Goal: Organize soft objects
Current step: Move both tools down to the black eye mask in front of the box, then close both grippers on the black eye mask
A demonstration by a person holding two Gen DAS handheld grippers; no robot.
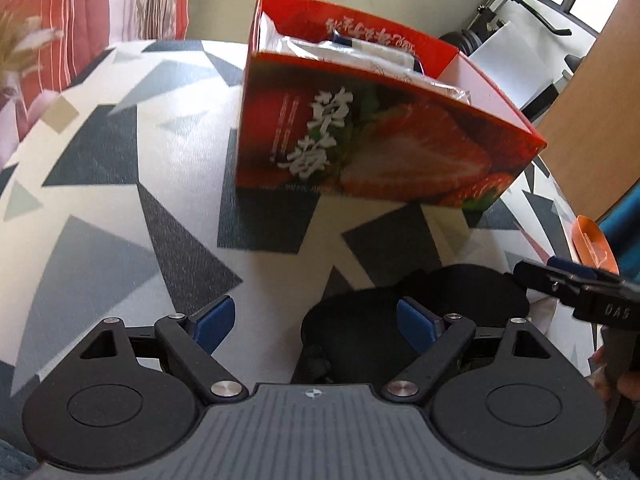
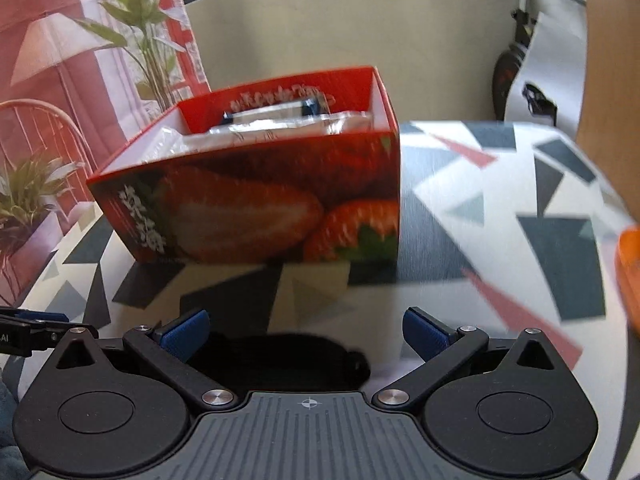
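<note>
Open tablecloth (image 1: pixel 100 220) before box (image 1: pixel 360 136)

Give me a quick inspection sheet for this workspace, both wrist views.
Surface: table under a cloth of grey, black and white triangles, with some pink ones.
Job's things: black soft item lying flat at the near edge; open strawberry box behind it, already holding clear-wrapped packets.
Clutter: orange dish at the right edge.
Grippers: left gripper open, one blue pad over the black item, nothing held; right gripper open above the same item, nothing held.
Cables: nothing seen.
Surroundings: pale wall, red-striped curtain, potted plants, lamp, wire chair, dark frame equipment by the window.
</note>
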